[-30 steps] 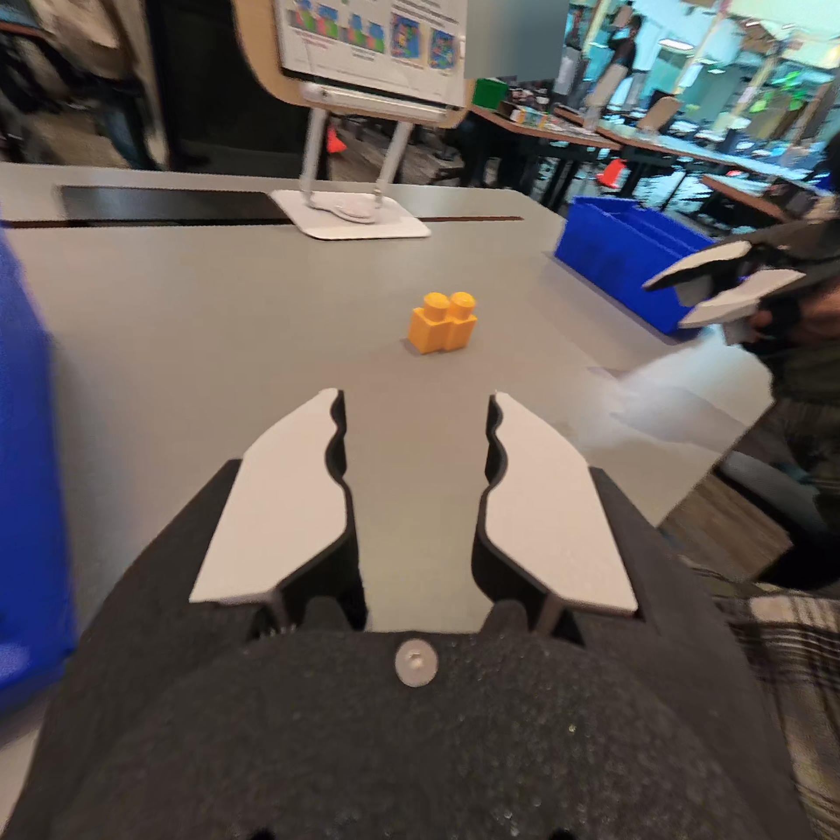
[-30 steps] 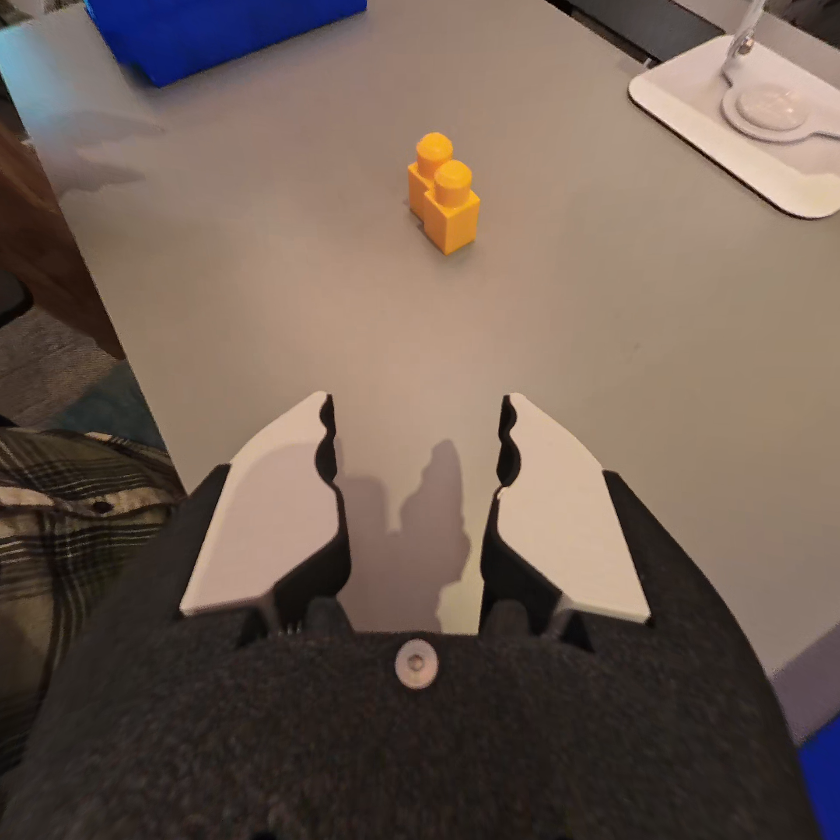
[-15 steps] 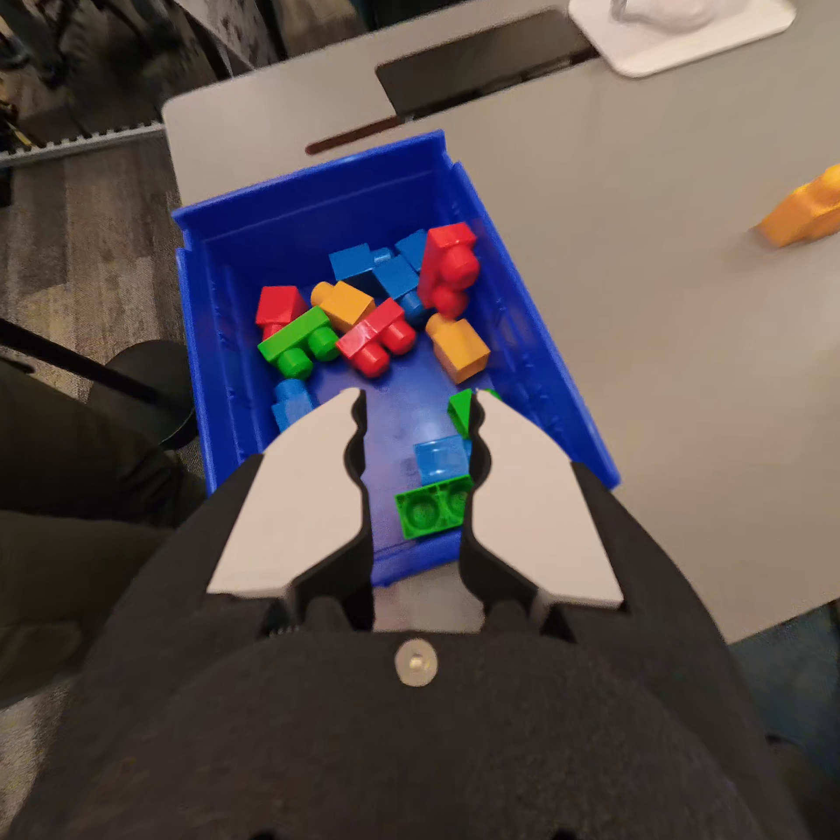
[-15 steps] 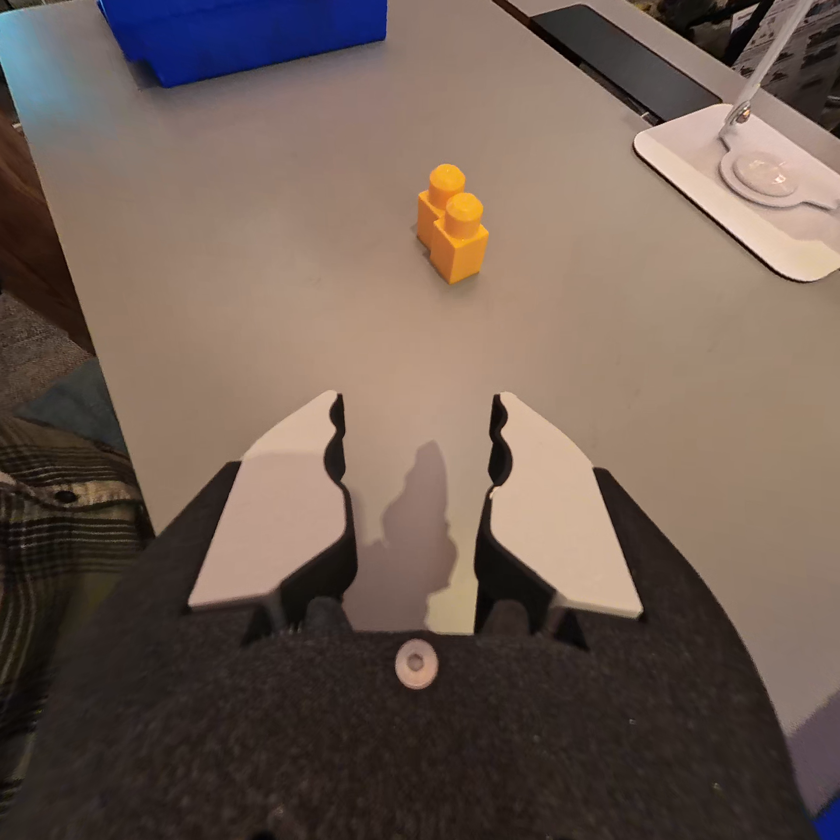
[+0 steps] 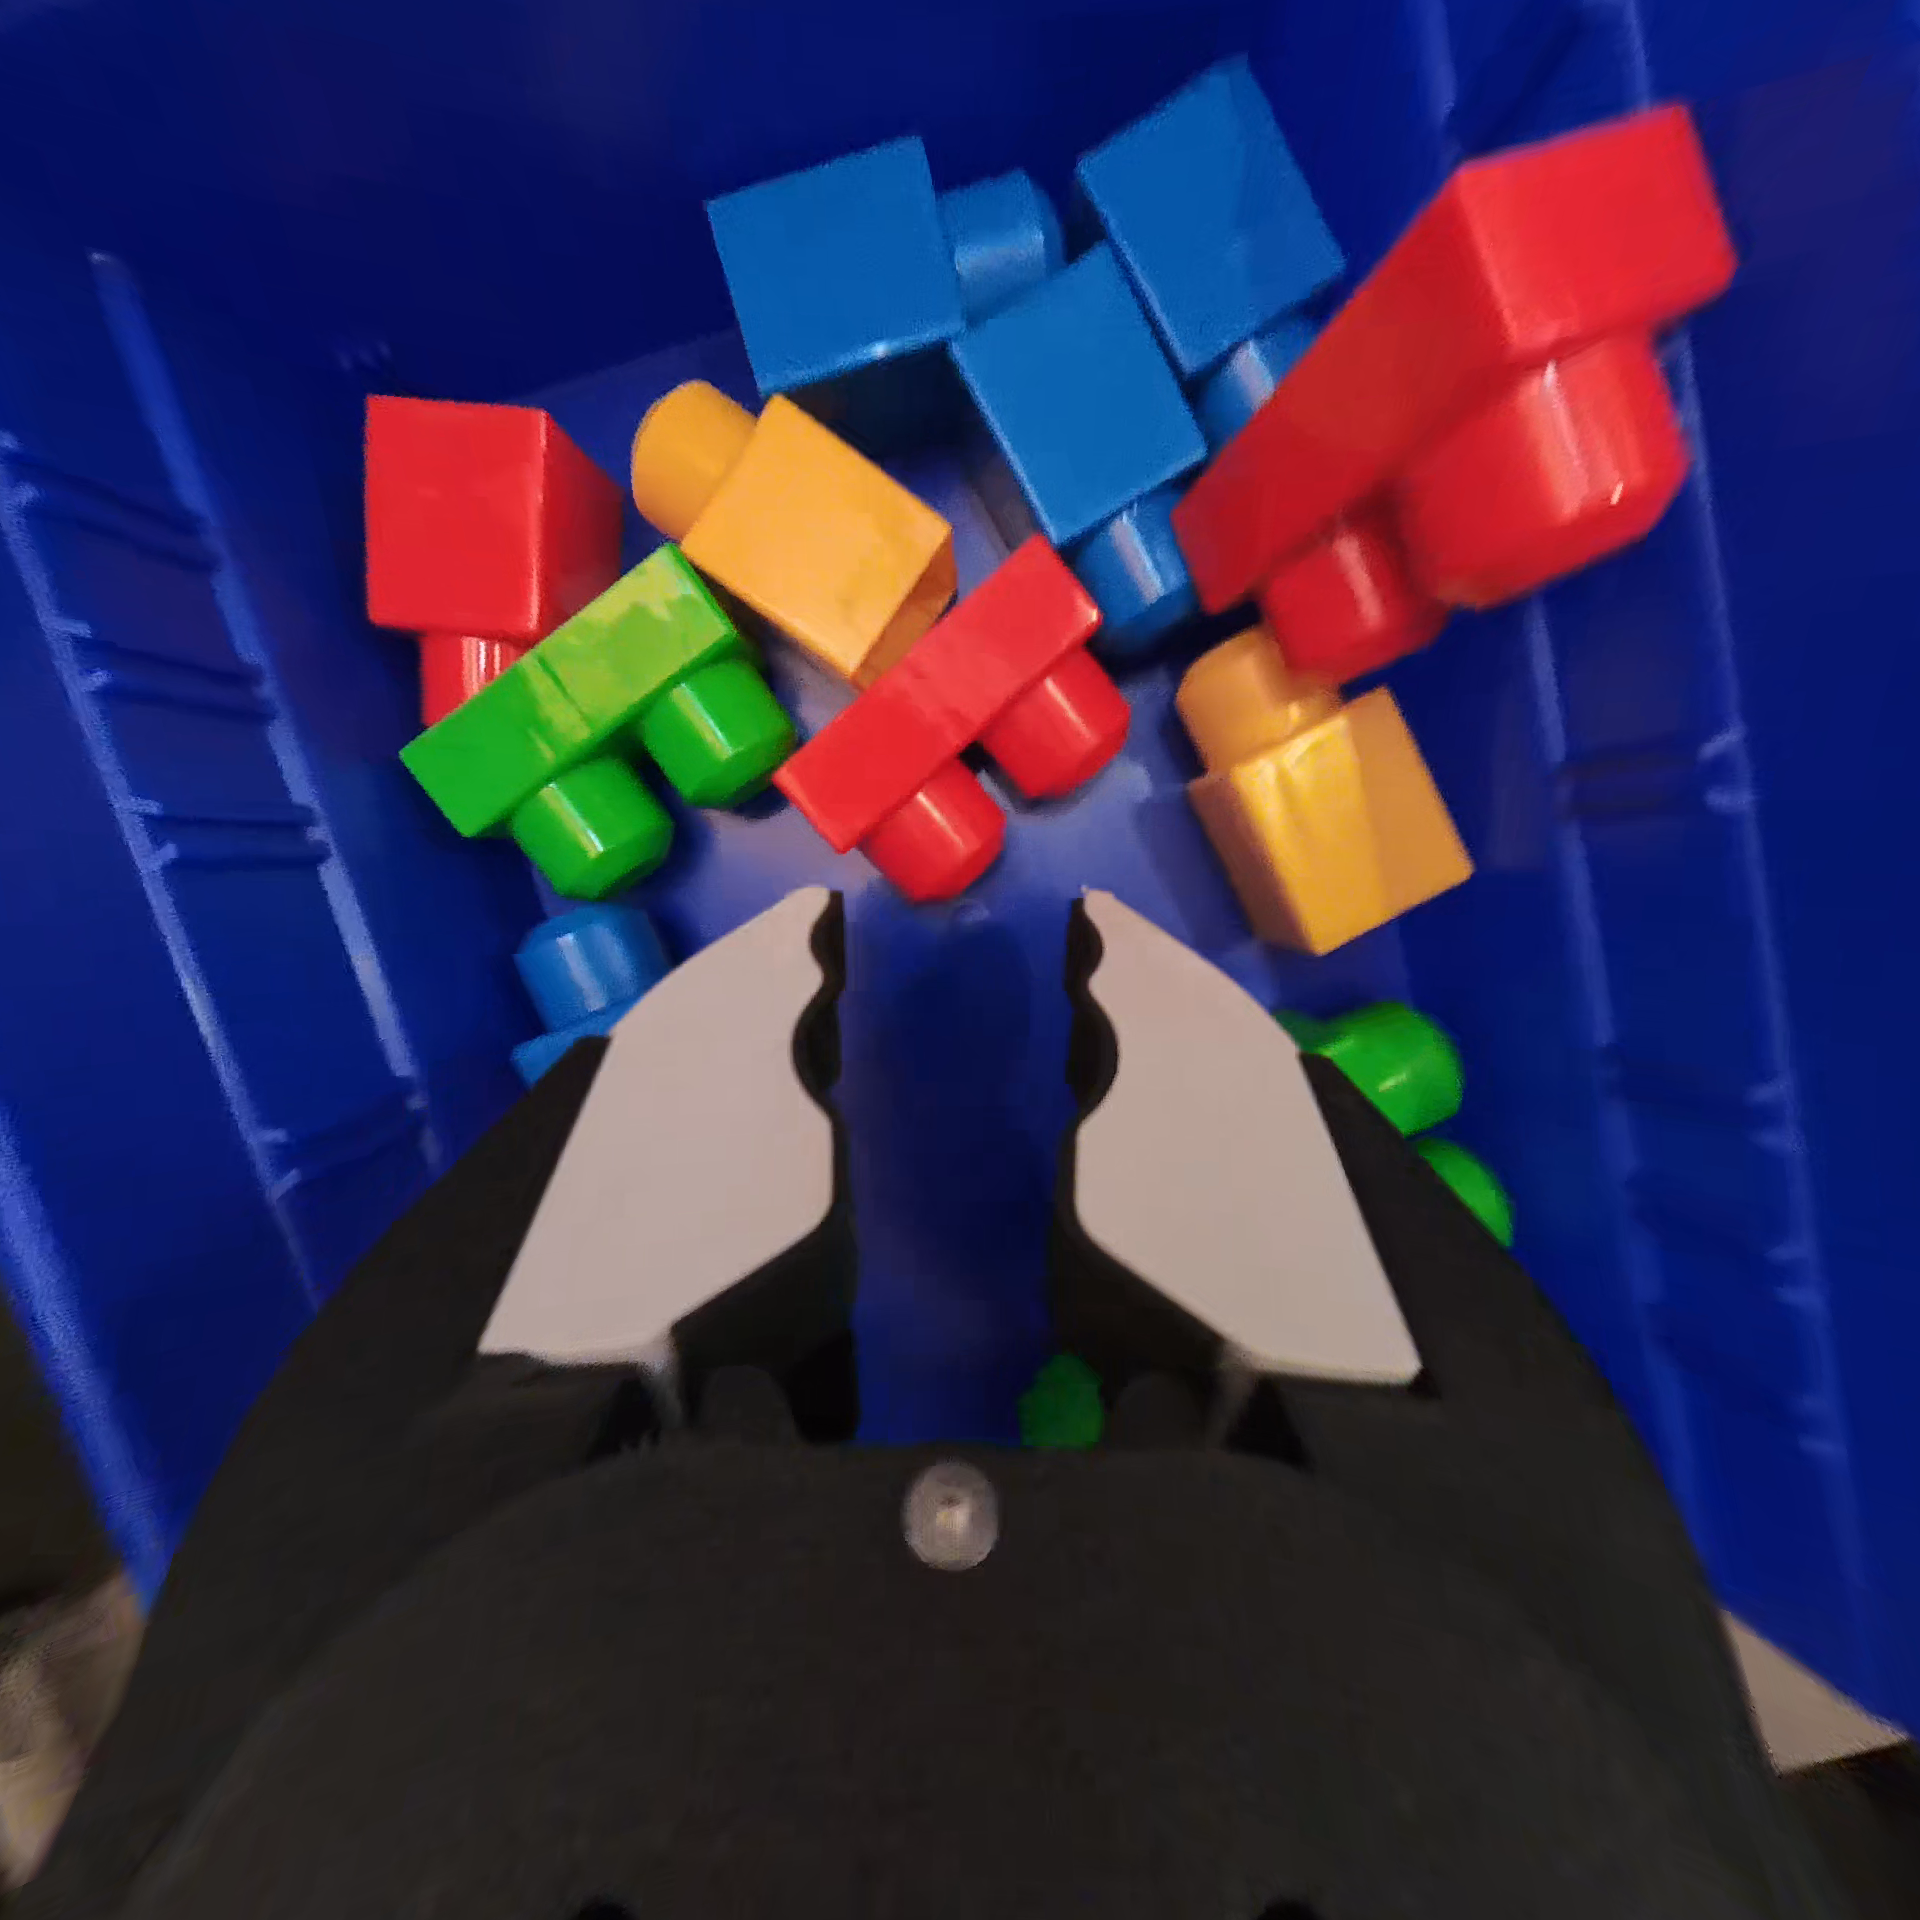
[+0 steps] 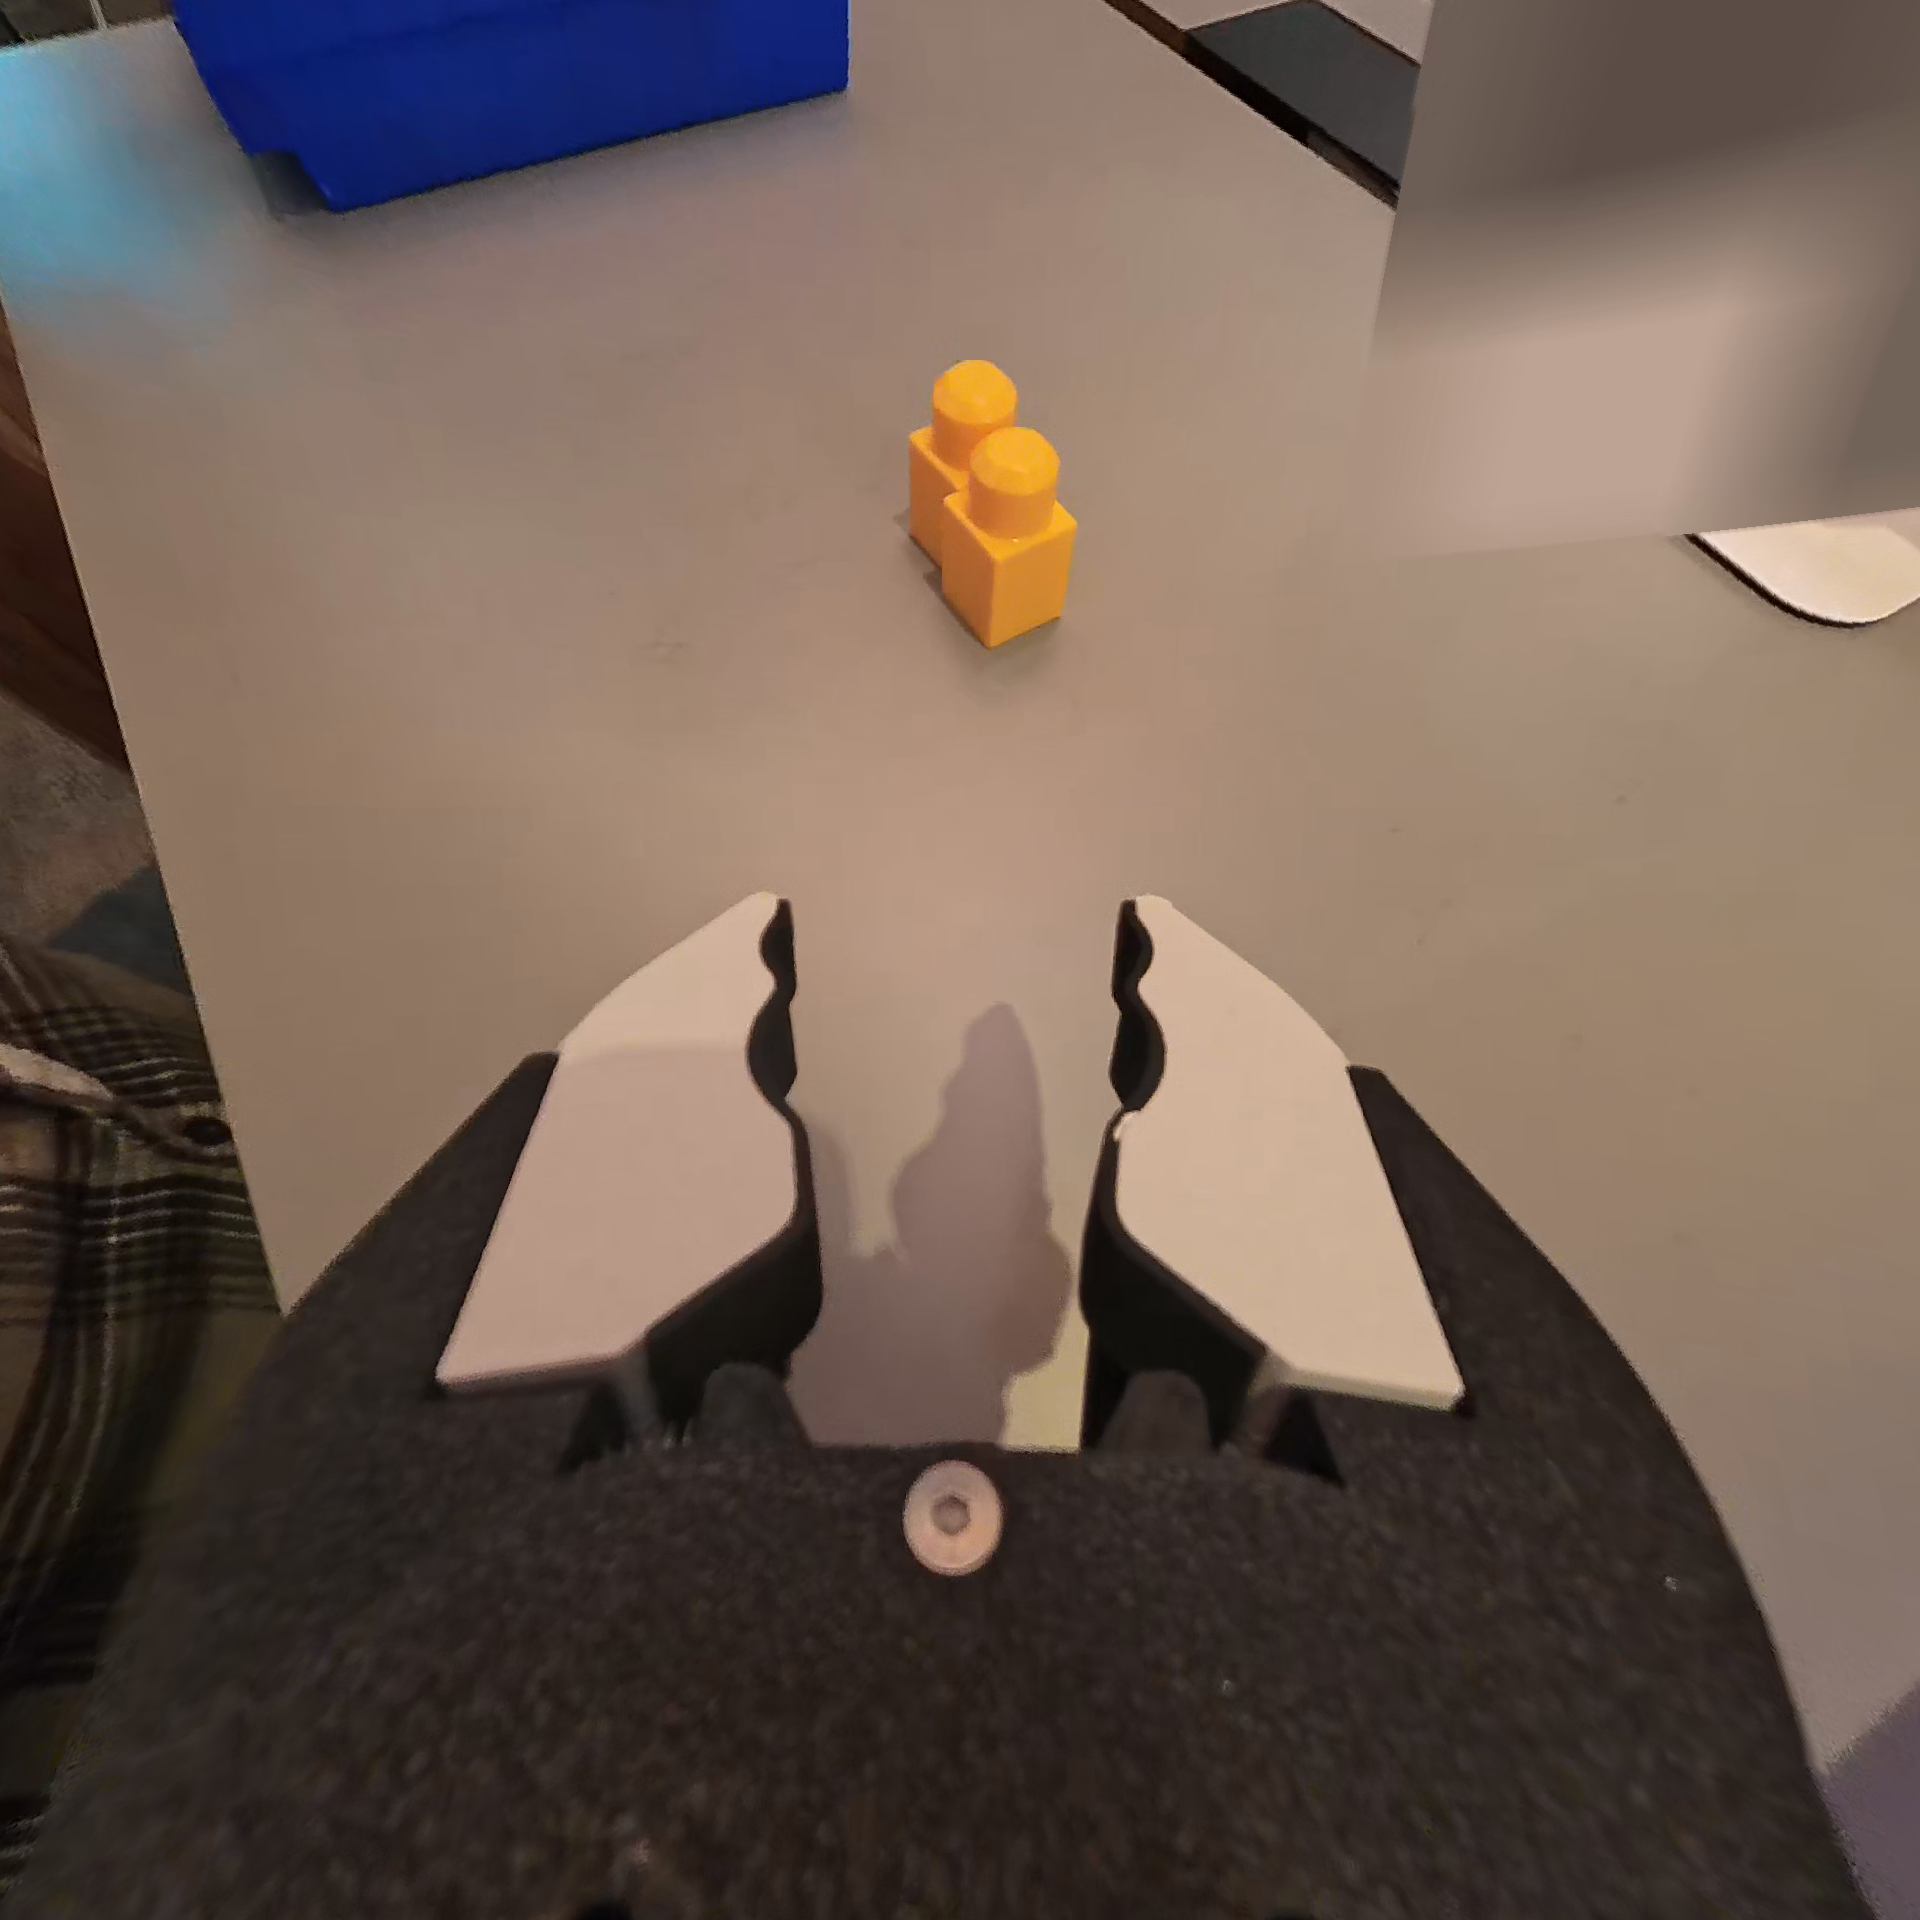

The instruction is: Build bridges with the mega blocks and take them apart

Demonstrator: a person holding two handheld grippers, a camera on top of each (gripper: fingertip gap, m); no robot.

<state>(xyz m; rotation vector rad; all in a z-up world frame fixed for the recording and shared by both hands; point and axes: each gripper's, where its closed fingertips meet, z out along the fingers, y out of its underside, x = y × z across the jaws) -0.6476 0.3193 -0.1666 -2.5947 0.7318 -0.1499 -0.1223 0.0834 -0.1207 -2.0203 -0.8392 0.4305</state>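
Observation:
My left gripper (image 5: 956, 904) is open and empty, lowered inside a blue bin (image 5: 208, 727) full of loose mega blocks. A red two-stud block (image 5: 935, 707) lies just beyond its fingertips. A green two-stud block (image 5: 582, 707) is to the left of it, and an orange block (image 5: 1330, 810) to the right. My right gripper (image 6: 951, 914) is open and empty above the grey table (image 6: 520, 623). An orange two-stud block (image 6: 987, 509) stands upright on the table ahead of it.
The bin also holds blue blocks (image 5: 1081, 395), a large red block (image 5: 1455, 353), a red block (image 5: 478, 520), another orange block (image 5: 821, 530) and green blocks (image 5: 1382, 1060) beside my right finger. A blue bin (image 6: 520, 94) stands at the table's far left, a white stand base (image 6: 1818, 571) at the right.
My left gripper swung from the table to the blue bin and has dropped down into it, close to the blocks. My right gripper has barely moved, edging nearer the orange block.

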